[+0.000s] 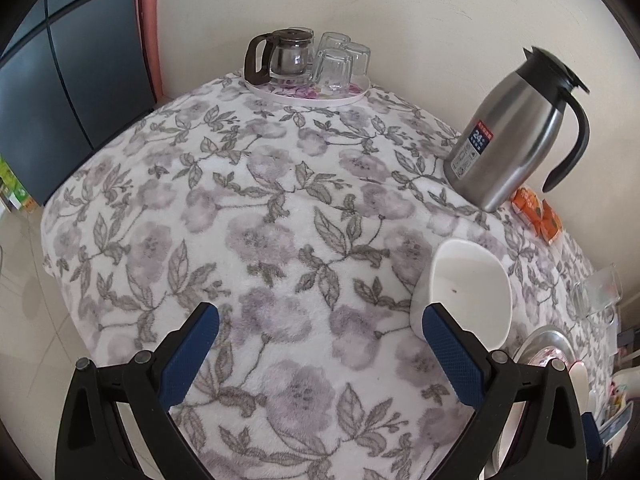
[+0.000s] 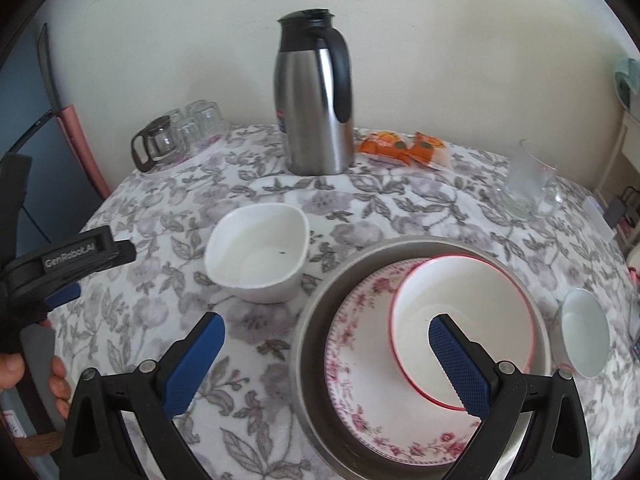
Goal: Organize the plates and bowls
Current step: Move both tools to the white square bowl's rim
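A white squarish bowl (image 2: 258,256) stands on the floral tablecloth; in the left wrist view the same bowl (image 1: 468,284) is just beyond my right finger. To its right a metal pan (image 2: 320,300) holds a rose-patterned plate (image 2: 360,360), and a red-rimmed white bowl (image 2: 464,304) sits on that plate. A small white bowl (image 2: 584,330) lies at the far right. My right gripper (image 2: 326,354) is open, hovering over the pan's left edge. My left gripper (image 1: 320,348) is open above bare cloth; its body (image 2: 72,260) shows at the left of the right wrist view, held by a hand.
A steel thermos jug (image 2: 316,96) stands at the back, orange snack packets (image 2: 404,146) beside it. A tray with a glass pot (image 1: 286,58) and upturned glasses (image 1: 338,62) is at the far corner. A clear glass pitcher (image 2: 524,180) stands back right. The table (image 1: 52,216) drops off at left.
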### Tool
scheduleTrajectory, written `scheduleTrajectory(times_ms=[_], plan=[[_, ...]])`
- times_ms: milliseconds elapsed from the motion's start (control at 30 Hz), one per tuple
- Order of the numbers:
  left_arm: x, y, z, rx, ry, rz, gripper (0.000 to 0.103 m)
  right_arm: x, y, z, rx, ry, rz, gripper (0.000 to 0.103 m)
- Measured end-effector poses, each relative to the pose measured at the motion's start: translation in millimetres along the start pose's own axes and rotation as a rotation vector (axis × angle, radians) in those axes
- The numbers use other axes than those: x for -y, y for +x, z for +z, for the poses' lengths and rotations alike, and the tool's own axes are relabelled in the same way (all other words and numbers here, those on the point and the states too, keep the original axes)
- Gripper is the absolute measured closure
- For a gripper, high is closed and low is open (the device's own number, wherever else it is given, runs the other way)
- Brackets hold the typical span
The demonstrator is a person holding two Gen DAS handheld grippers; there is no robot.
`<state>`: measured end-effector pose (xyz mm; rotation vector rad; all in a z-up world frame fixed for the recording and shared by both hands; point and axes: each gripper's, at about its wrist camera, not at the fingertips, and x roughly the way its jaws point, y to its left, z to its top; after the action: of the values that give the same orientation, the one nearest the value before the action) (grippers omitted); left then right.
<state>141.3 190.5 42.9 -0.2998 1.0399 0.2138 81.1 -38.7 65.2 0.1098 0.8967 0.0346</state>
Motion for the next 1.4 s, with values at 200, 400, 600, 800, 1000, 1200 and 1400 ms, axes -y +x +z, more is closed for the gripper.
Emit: scheduleTrajectory(times_ms=[200, 400, 600, 800, 1000, 1200, 1400], plan=[[-10, 9, 6, 0.015, -0.036, -0.045, 0.002, -4, 7, 18, 0.007, 0.001, 0.011, 0.0], [-3, 23, 11, 0.044, -0.055, -0.111, 0.001, -6, 20, 46, -0.008, 0.01, 0.022, 0.0], [16, 35, 14, 0.05, 0.026, -0.11, 0.001, -5, 38, 64, -0.044, 0.029, 0.048, 0.005], [26, 44, 13, 0.033, 0.028, -0.081, 0.001, -13, 62, 68, -0.105, -0.038, 0.024, 0.014], [35, 57, 9, 0.012, 0.07, -0.11, 0.001, -10, 87, 69, -0.166, -0.013, 0.044, 0.022], [33, 71, 9, -0.048, 0.014, -0.224, 0.002, -4, 103, 68, -0.209, 0.006, 0.057, 0.04], [40, 80, 7, -0.101, -0.006, -0.318, 0.021, -7, 116, 67, -0.239, 0.0, 0.08, 0.053]])
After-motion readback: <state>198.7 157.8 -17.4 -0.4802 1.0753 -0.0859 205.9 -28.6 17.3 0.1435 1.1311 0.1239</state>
